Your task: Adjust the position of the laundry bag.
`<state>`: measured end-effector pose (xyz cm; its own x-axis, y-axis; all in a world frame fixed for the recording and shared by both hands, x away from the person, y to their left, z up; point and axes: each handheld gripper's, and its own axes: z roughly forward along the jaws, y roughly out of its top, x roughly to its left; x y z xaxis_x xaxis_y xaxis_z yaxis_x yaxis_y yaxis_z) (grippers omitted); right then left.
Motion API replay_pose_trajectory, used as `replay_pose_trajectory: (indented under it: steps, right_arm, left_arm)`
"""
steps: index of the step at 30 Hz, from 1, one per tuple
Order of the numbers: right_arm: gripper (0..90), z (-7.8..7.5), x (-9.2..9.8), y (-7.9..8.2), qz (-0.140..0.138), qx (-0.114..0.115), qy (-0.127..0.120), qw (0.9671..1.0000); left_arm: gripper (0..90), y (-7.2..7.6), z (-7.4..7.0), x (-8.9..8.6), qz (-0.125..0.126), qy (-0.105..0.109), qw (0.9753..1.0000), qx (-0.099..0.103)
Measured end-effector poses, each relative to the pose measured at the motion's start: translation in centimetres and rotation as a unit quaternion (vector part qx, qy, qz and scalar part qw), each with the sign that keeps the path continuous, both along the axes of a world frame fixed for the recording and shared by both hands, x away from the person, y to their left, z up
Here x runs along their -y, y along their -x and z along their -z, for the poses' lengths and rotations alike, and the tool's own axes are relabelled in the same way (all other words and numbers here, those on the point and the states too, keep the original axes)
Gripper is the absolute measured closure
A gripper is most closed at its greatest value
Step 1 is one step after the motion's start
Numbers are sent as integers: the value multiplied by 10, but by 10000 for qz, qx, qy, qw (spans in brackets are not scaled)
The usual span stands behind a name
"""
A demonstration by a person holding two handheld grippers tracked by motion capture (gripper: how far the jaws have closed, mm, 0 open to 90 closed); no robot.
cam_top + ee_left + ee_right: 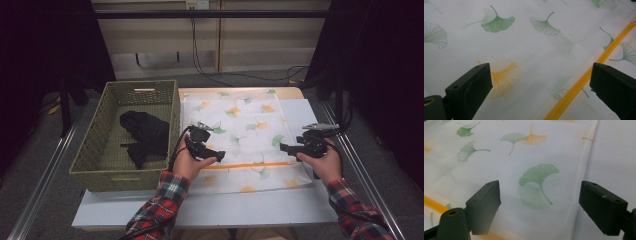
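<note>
Two grippers — left gripper (220,156), right gripper (286,148) — hover with fingers spread, empty; one leaf-printed bag (240,125) lies beneath the fingers, one basket (107,175) beside.

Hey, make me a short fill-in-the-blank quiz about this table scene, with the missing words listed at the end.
1. The leaf-printed mesh bag has a zipper coloured ____.
2. The dark garment lies inside the woven ____.
3. The jaws of the left tool and the right tool both stand ____.
4. The person's sleeves have a red ____ pattern.

Missing words: orange; basket; open; plaid
</note>
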<state>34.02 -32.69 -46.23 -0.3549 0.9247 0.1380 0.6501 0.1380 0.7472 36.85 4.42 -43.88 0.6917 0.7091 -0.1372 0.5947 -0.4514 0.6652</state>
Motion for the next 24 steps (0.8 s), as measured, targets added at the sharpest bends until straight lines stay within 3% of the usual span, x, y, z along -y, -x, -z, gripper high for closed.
replay_pose_trajectory:
  steps: [9, 11, 24]
  right_arm:
    - [237, 3, 8, -14, 214, -9, 71, 9997]
    - [303, 6, 12, -20, 305, -57, 69, 9995]
    - [440, 15, 20, -35, 600, -387, -86, 9974]
  left_arm:
    - [36, -1, 4, 1, 17, 36, 10000, -32]
    - [36, -1, 5, 1, 13, 8, 10000, -43]
    - [37, -2, 6, 2, -9, 8, 10000, -8]
